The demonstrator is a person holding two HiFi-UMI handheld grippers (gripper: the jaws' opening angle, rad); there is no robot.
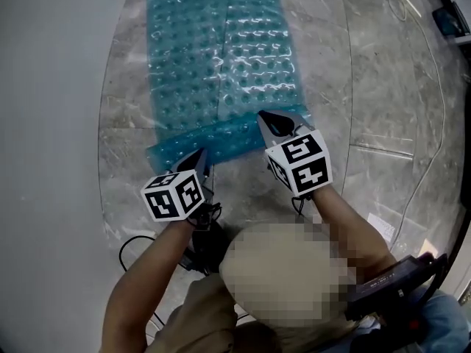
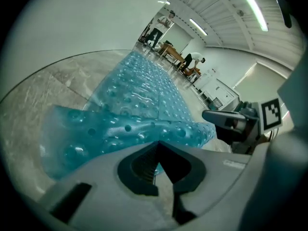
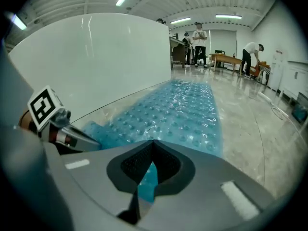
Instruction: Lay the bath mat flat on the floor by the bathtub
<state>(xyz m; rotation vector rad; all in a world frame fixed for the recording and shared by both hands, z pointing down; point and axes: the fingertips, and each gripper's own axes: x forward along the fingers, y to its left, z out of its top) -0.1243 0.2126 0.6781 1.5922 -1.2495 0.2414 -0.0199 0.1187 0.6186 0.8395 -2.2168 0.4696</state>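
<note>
The bath mat [image 1: 221, 50] lies on the grey marble floor [image 1: 360, 87]. Its long axis runs straight away from the person, from the two grippers toward the top of the head view. Its left long side goes along the white curved wall of the bathtub [image 1: 51, 87], near to it, with a narrow strip of floor between them. The far part of the mat is flat on the floor. The near short end is not flat: it is raised off the floor and makes a wavy band across the whole width.

The left gripper [image 1: 200, 155] has its jaws together on the near left corner of the mat. In the left gripper view, a thin piece of the blue material sits between the closed pads. The right gripper [image 1: 266, 118] has its jaws together on the near right corner, and in the right gripper view the blue edge shows in the slot between its pads. Both grippers point forward and down.

Of the bathtub only the outer wall shows; its inside is out of view.

The mat is a long rectangle of half-clear turquoise plastic. It is shiny and covered with rows of small round bumps. A straight crease line runs along part of its middle. A thin white cable [image 1: 434, 87] lies on the floor well to the right of the mat.
</note>
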